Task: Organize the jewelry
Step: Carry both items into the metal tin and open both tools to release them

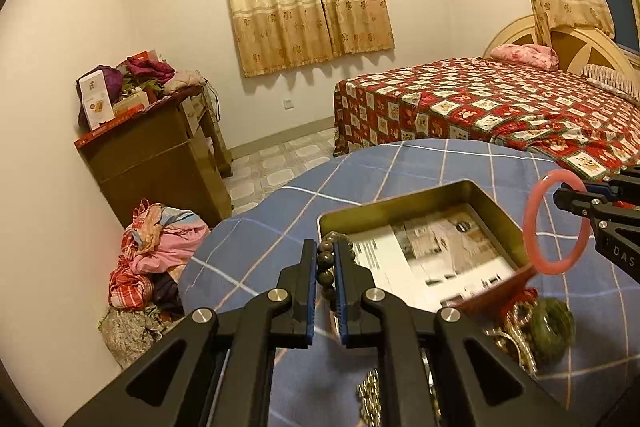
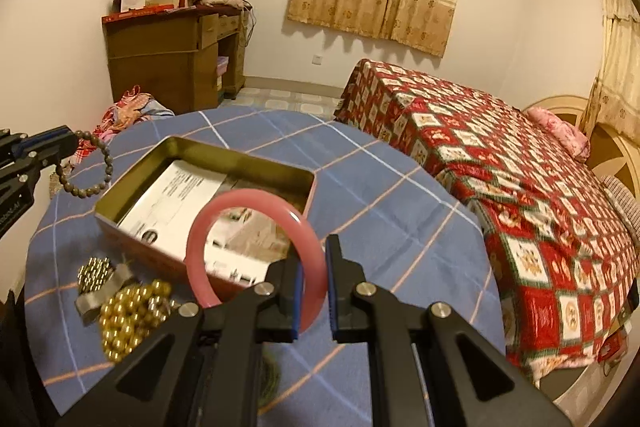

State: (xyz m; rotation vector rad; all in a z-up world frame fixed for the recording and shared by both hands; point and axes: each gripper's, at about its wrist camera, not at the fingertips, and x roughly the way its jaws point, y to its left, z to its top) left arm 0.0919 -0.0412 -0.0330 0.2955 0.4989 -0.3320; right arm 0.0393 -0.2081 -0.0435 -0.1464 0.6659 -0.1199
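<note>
Pink bangle held upright in the right gripper, pinched at its lower right arc, hanging over the near edge of the open tin. Bead bracelet pinched in the left gripper, dangling at the tin's other corner. Step in hand, as judged: both pieces carried to the tin. Next move calls for lowering each inside the walls before letting go — the bangle could roll. Both grippers reach in level, above the blue checked cloth; gold beads lie loose beside the tin.
</note>
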